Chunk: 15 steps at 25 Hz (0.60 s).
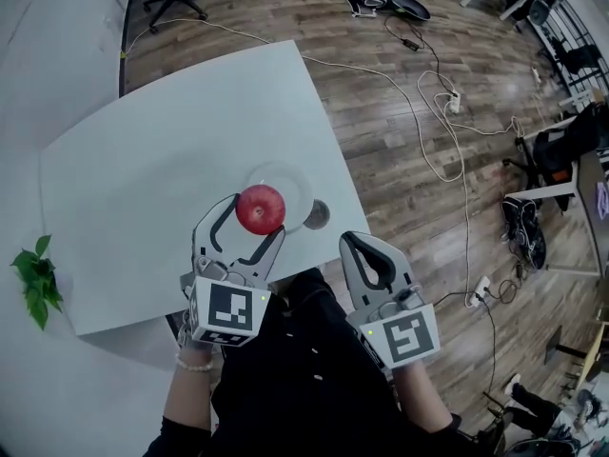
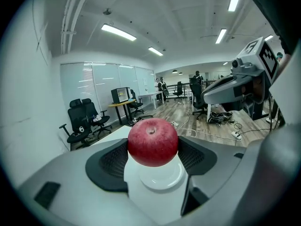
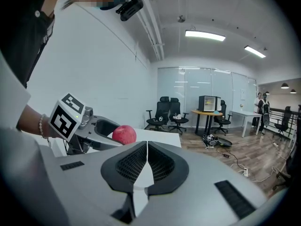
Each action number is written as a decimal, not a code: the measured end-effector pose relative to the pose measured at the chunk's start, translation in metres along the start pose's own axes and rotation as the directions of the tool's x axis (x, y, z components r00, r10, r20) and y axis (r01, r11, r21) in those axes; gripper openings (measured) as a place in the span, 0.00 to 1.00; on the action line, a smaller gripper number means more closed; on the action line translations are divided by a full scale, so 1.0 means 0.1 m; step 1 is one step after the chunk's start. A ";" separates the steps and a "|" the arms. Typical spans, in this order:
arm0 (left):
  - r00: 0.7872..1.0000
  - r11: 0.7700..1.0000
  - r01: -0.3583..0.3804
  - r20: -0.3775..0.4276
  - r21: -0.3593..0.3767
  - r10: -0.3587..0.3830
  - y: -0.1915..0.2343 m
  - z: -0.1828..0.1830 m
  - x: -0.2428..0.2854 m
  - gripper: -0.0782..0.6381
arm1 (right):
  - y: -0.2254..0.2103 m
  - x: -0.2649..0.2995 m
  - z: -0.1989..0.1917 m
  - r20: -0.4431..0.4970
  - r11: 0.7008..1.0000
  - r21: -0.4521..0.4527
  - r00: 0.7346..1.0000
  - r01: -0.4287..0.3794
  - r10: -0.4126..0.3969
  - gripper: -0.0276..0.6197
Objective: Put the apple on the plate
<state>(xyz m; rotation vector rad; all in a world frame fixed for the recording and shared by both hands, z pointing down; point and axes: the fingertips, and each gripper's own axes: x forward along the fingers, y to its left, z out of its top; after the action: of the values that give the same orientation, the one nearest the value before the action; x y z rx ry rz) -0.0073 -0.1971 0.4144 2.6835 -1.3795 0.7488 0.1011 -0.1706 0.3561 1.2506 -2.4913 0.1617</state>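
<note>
A red apple [image 1: 261, 208] sits between the fingers of my left gripper [image 1: 257, 215], which is shut on it near the table's front edge. In the left gripper view the apple [image 2: 153, 141] hangs over a pale round plate [image 2: 162, 179], whose rim [image 1: 298, 183] shows just behind the apple in the head view. I cannot tell whether the apple touches the plate. My right gripper [image 1: 356, 244] is shut and empty, off the table's front right edge. From the right gripper view, its jaws [image 3: 146, 149] meet, and the apple [image 3: 124, 134] shows to the left.
The white table [image 1: 171, 169] has a dark round hole [image 1: 316, 214] beside the plate. A green plant [image 1: 36, 280] stands at the left. Cables and a power strip [image 1: 453, 103] lie on the wooden floor to the right, and office chairs stand farther off.
</note>
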 end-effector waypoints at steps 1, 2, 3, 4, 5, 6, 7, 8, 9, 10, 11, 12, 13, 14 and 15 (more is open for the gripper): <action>1.000 1.000 0.000 -0.009 0.010 0.000 -0.01 -0.02 0.05 0.59 | -0.02 0.02 -0.02 -0.007 1.000 0.001 1.000 -0.006 0.006 0.11; 1.000 1.000 0.001 -0.017 0.016 -0.001 -0.02 -0.04 0.09 0.59 | -0.04 0.03 -0.04 -0.015 1.000 0.002 1.000 -0.012 0.012 0.11; 1.000 1.000 0.002 -0.023 0.018 -0.002 -0.03 -0.06 0.13 0.59 | -0.05 0.05 -0.07 -0.022 1.000 0.004 1.000 -0.017 0.017 0.11; 1.000 1.000 0.003 -0.029 0.016 -0.002 -0.04 -0.08 0.17 0.59 | -0.08 0.06 -0.08 -0.023 1.000 0.005 1.000 -0.020 0.020 0.11; 0.999 1.000 0.002 -0.033 0.013 -0.002 -0.05 -0.10 0.21 0.59 | -0.10 0.07 -0.09 -0.021 1.000 0.007 1.000 -0.022 0.022 0.11; 0.999 1.000 0.002 -0.038 0.008 -0.001 -0.06 -0.11 0.25 0.59 | -0.13 0.07 -0.10 -0.020 1.000 0.008 0.999 -0.024 0.024 0.11; 0.999 1.000 0.000 -0.044 0.003 0.000 -0.06 -0.13 0.28 0.59 | -0.15 0.08 -0.11 -0.021 1.000 0.010 0.999 -0.028 0.028 0.11; 0.999 1.000 -0.001 -0.050 -0.002 0.001 -0.06 -0.15 0.32 0.59 | -0.17 0.10 -0.12 -0.026 0.999 0.011 0.999 -0.033 0.033 0.11; 0.998 1.000 -0.003 -0.057 -0.008 0.003 -0.05 -0.18 0.36 0.59 | -0.18 0.11 -0.14 -0.034 0.999 0.012 0.999 -0.039 0.039 0.11; 0.998 1.000 -0.005 -0.064 -0.015 0.004 -0.05 -0.21 0.39 0.59 | -0.19 0.12 -0.15 -0.041 0.999 0.013 0.998 -0.044 0.044 0.11; 0.997 1.000 -0.007 -0.072 -0.022 0.005 -0.05 -0.25 0.42 0.59 | -0.21 0.13 -0.16 -0.043 0.999 0.014 0.998 -0.046 0.047 0.11; 0.997 1.000 -0.008 -0.081 -0.028 0.006 -0.05 -0.28 0.46 0.59 | -0.23 0.15 -0.17 -0.046 0.999 0.017 0.998 -0.049 0.050 0.11; 0.996 0.999 -0.009 -0.091 -0.034 0.006 -0.05 -0.32 0.49 0.59 | -0.24 0.16 -0.19 -0.052 0.998 0.019 0.997 -0.053 0.054 0.11; 0.995 0.999 -0.010 -0.101 -0.038 0.006 -0.05 -0.37 0.52 0.59 | -0.25 0.17 -0.21 -0.060 0.998 0.021 0.996 -0.058 0.059 0.11; 0.994 0.999 -0.011 -0.112 -0.041 0.006 -0.06 -0.41 0.55 0.59 | -0.26 0.18 -0.23 -0.070 0.998 0.022 0.995 -0.063 0.065 0.11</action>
<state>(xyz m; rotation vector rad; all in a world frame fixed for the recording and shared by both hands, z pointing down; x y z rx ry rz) 0.0081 -0.2258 0.4751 2.5638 -1.3653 0.8470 0.1178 -0.1938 0.3830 1.1531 -2.4761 0.2434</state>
